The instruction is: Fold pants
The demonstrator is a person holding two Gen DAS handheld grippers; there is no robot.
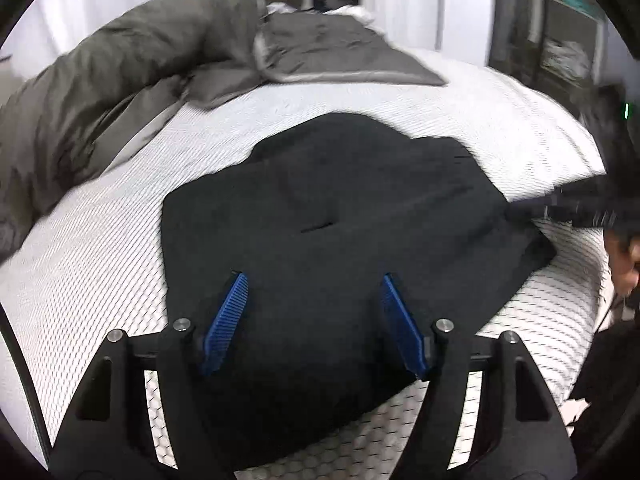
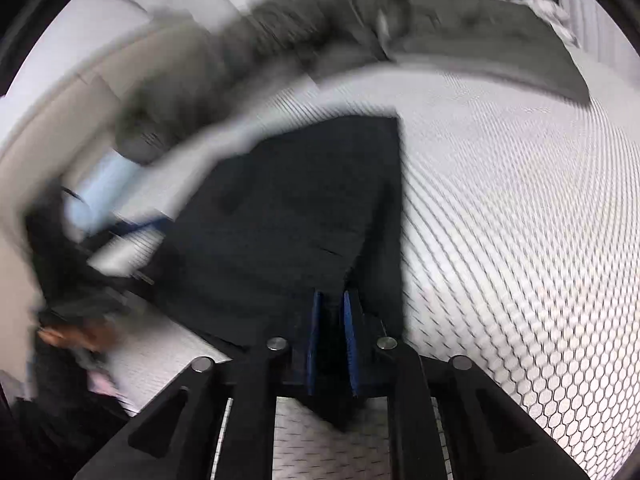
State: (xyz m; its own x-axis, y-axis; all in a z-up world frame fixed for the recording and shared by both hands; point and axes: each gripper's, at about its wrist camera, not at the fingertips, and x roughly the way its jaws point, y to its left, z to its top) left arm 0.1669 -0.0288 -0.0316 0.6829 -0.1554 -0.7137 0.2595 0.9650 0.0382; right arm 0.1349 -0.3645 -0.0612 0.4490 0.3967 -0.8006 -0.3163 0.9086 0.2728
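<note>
Black pants (image 1: 332,232) lie folded in a wide stack on the white mattress (image 1: 100,240). My left gripper (image 1: 314,280) is open, its blue pads apart just above the near part of the pants, holding nothing. In the right wrist view the pants (image 2: 288,220) stretch away from me. My right gripper (image 2: 332,300) is shut on a fold of the black cloth at its near edge. The right gripper also shows in the left wrist view (image 1: 532,210) at the pants' right edge. The right wrist view is blurred by motion.
A grey duvet (image 1: 120,80) is bunched along the far left of the mattress, with a grey pillow (image 1: 340,52) behind the pants. The person's hand (image 1: 624,256) is at the right edge. Shelving (image 1: 560,40) stands beyond the bed at right.
</note>
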